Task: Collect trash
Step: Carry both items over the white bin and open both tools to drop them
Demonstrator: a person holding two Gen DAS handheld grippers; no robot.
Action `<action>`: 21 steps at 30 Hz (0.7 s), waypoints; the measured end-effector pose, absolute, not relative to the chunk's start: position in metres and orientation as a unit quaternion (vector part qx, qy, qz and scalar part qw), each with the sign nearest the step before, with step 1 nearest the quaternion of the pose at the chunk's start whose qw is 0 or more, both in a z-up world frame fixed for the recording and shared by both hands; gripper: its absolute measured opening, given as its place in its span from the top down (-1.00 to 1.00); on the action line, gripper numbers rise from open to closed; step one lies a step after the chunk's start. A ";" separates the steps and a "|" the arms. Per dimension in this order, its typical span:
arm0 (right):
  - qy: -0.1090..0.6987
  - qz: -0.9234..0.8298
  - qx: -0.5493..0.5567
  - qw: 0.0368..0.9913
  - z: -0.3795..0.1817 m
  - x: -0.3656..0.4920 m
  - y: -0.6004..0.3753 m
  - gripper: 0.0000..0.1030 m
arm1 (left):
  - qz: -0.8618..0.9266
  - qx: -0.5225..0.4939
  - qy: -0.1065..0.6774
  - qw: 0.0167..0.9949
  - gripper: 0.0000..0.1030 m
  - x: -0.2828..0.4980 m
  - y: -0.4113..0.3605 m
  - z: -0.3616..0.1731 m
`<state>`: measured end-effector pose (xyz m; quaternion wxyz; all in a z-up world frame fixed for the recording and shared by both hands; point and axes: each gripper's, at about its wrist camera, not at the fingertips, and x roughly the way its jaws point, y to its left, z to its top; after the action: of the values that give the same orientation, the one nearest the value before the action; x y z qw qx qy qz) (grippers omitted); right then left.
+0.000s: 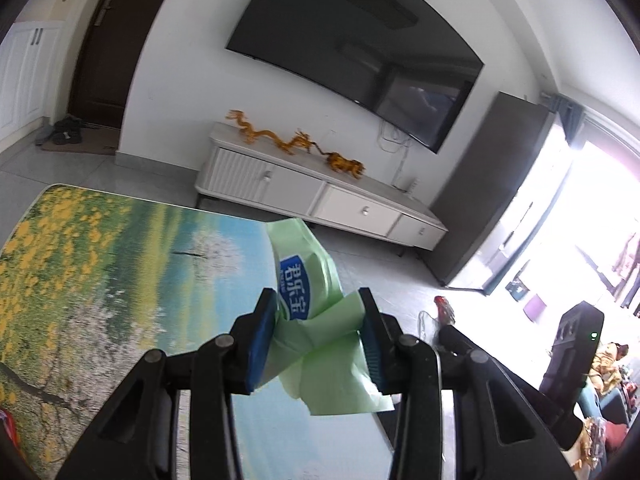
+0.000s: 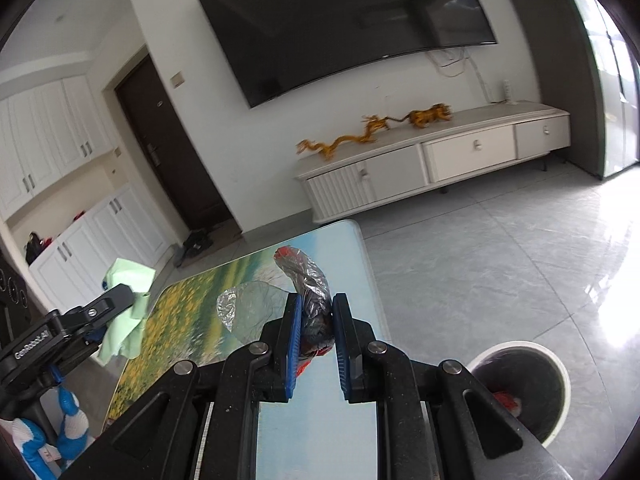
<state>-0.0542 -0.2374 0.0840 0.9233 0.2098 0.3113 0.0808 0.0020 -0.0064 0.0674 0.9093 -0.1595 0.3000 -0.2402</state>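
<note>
Left tool [image 1: 318, 322] pinching a crumpled green wrapper [image 1: 304, 280] mid-frame; right tool [image 2: 317, 322] clamped on a foil wrapper [image 2: 310, 280], bin [image 2: 520, 388] lower right.

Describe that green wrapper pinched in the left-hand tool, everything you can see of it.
The green wrapper is a thin, pale green plastic pouch, crumpled and twisted, with a blue label bearing white Chinese characters. The left gripper pinches it at its middle between blue pads; its top fans upward, a loose tail droops below. It hangs in the air above the landscape-printed table, touching nothing but the pads. From the right wrist view it shows as a limp green flap.
</note>
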 end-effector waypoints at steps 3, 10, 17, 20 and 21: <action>0.308 0.057 0.222 0.923 0.078 -0.062 -0.264 0.71 | -0.259 -0.150 0.307 0.904 0.26 0.001 -0.027 0.068; 0.323 -0.015 0.241 0.915 0.044 -0.075 -0.332 0.71 | -0.315 -0.108 0.353 0.874 0.26 0.006 -0.110 0.051; 0.369 -0.085 0.268 0.886 -0.017 -0.080 -0.395 0.71 | -0.361 -0.048 0.433 0.825 0.25 0.016 -0.217 -0.001; 0.390 -0.104 0.285 0.870 -0.047 -0.082 -0.413 0.71 | -0.369 -0.029 0.463 0.805 0.22 0.021 -0.254 -0.026; 0.399 -0.109 0.293 0.862 -0.060 -0.080 -0.421 0.71 | -0.371 -0.024 0.470 0.801 0.22 0.023 -0.262 -0.034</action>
<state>-0.0804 -0.4205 -0.0597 0.8619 0.2929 0.3993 -0.1094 0.0226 -0.2623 -0.0337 0.8006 -0.0235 0.4699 -0.3710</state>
